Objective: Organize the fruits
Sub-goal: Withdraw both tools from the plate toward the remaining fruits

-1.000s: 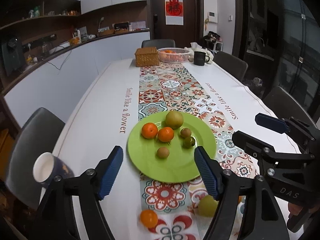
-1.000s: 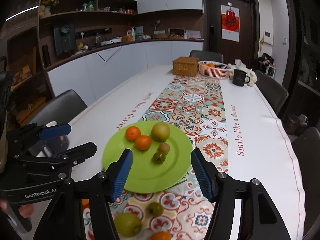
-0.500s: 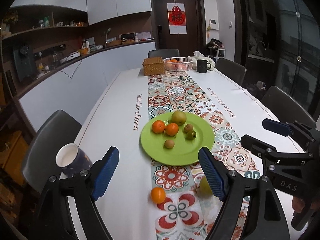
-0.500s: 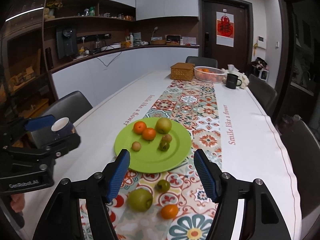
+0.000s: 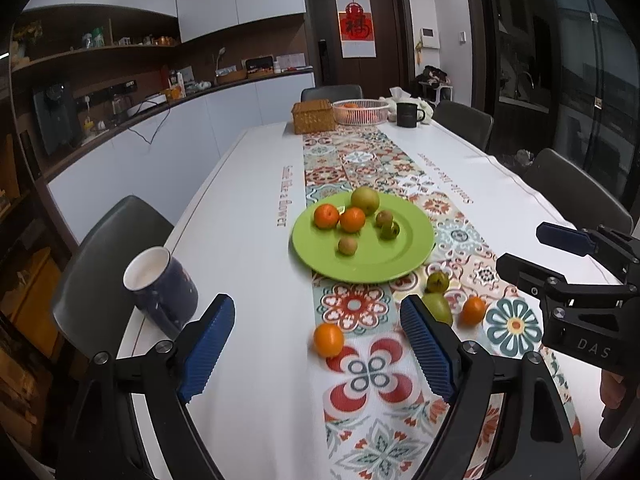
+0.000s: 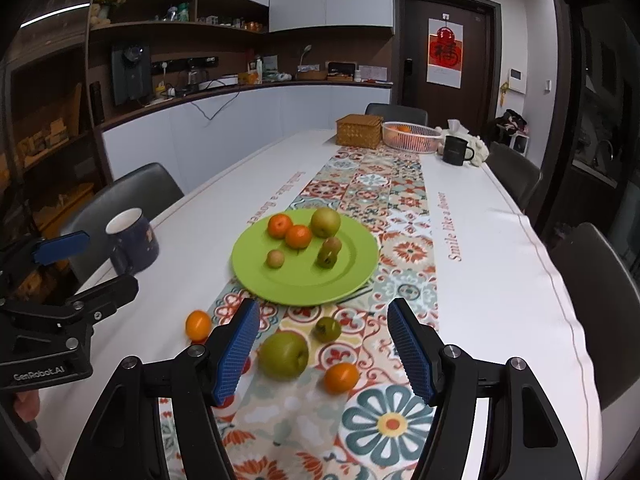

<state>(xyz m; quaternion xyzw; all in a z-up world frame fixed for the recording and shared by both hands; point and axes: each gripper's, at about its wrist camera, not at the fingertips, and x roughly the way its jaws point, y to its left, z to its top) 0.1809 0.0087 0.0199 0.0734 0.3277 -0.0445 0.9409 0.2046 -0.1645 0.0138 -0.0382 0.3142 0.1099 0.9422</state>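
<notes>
A green plate (image 5: 412,248) (image 6: 352,276) sits on the patterned runner with two oranges, a pear and three small brownish-green fruits on it. Loose on the runner nearer me lie an orange (image 5: 328,339) (image 6: 198,324), a green apple (image 6: 283,354) (image 5: 439,307), a small green fruit (image 6: 327,328) (image 5: 436,281) and another orange (image 6: 341,377) (image 5: 473,310). My left gripper (image 5: 318,356) is open and empty, above the near orange. My right gripper (image 6: 326,350) is open and empty, above the apple.
A dark blue mug (image 5: 162,288) (image 6: 132,246) stands near the table's left edge. At the far end are a wicker box (image 5: 313,117), a pink basket (image 5: 361,111) holding oranges and a black mug (image 5: 408,114). Grey chairs line both sides.
Both grippers have pulled back from the plate toward the near end of the table. The loose fruits on the runner have come into view. Both stay open.
</notes>
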